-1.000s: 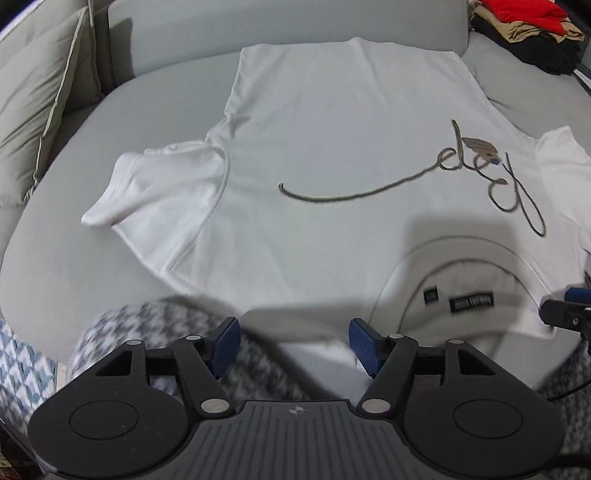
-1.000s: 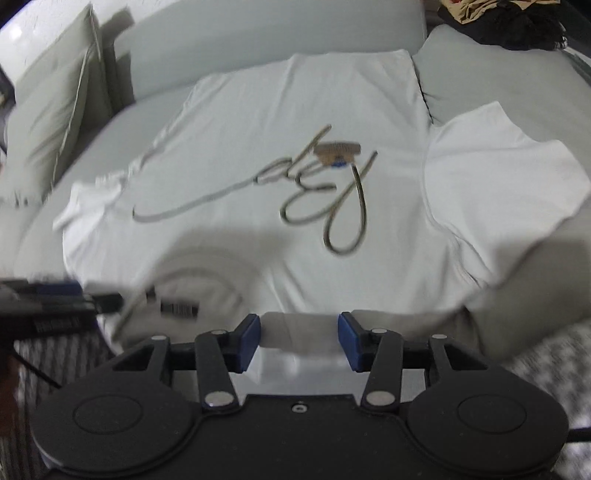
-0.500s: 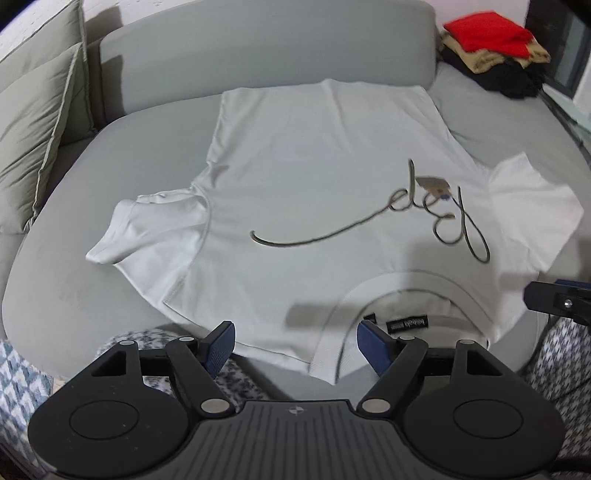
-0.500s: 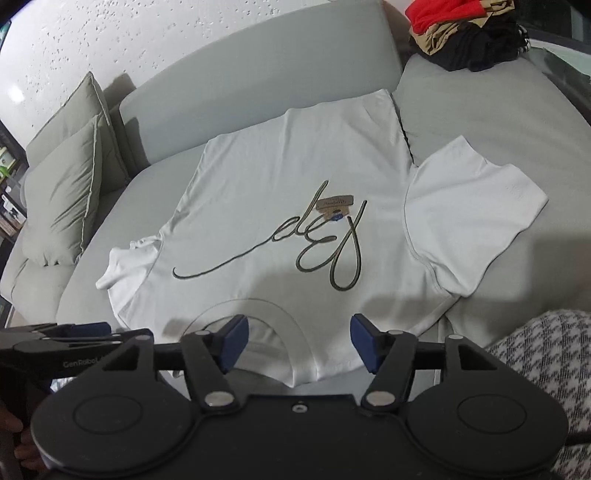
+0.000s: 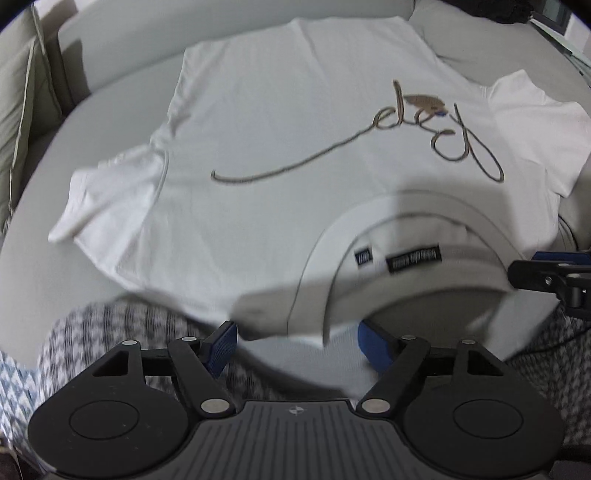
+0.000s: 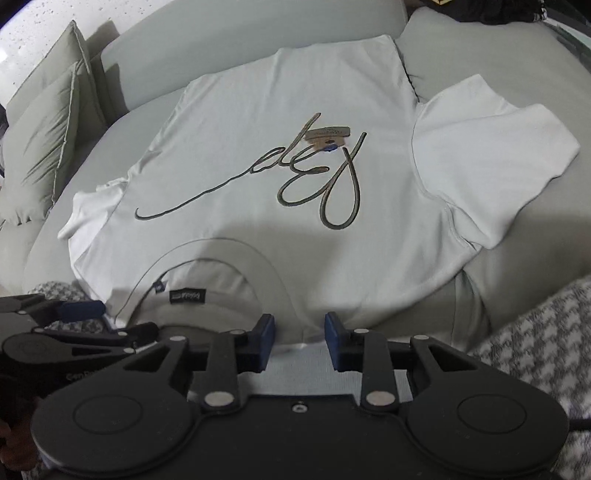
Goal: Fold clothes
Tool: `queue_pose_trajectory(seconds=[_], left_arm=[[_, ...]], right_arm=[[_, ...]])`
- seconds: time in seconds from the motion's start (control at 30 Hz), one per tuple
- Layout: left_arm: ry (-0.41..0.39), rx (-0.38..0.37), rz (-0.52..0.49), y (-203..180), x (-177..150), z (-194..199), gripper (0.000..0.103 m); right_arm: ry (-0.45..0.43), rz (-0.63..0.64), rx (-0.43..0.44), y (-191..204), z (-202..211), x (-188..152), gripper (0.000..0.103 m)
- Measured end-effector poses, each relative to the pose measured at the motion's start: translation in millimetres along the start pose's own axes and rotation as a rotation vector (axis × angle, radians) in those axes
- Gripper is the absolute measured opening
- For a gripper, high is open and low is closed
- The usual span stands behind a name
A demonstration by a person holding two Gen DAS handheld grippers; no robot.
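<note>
A white T-shirt (image 5: 280,122) with a dark script print lies flat on the grey sofa, collar (image 5: 402,236) toward me, a paper tag (image 6: 328,133) on its chest. My left gripper (image 5: 297,347) is open at the near edge, left of the collar, with the hem of the shoulder lying between its blue pads. My right gripper (image 6: 300,343) sits at the shirt (image 6: 258,147) edge right of the collar, jaws a narrow gap apart with cloth hanging between them, not pinched. Each gripper shows at the side of the other's view: the right one (image 5: 546,273), the left one (image 6: 77,310).
Grey-green cushions (image 6: 48,136) lean at the sofa's left end. A pile of dark clothes (image 6: 491,11) lies at the far right. Houndstooth-patterned fabric (image 6: 528,339) lies in front of the sofa edge, under both grippers. The right sleeve (image 6: 487,147) is spread out; the left sleeve (image 5: 110,192) is rumpled.
Both grippers have dropped down and forward onto the shirt's near edge. The right jaws have narrowed from wide open; the left jaws stay wide.
</note>
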State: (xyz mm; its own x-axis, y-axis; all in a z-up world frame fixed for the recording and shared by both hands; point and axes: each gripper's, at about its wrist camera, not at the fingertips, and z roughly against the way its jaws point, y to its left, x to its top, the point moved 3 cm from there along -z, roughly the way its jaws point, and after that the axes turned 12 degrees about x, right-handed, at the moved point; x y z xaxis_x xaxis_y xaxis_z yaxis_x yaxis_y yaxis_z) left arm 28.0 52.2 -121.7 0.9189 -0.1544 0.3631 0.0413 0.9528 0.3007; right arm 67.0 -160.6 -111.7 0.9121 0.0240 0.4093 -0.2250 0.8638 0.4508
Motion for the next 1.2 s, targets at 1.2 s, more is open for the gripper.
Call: queue_pose_trajectory(seconds=[1.2], left_arm=[[-0.394, 0.051, 0.208, 89, 158, 15, 0.075]], right_arm=[[-0.443, -0.023, 0.198, -15, 53, 181, 0.048]])
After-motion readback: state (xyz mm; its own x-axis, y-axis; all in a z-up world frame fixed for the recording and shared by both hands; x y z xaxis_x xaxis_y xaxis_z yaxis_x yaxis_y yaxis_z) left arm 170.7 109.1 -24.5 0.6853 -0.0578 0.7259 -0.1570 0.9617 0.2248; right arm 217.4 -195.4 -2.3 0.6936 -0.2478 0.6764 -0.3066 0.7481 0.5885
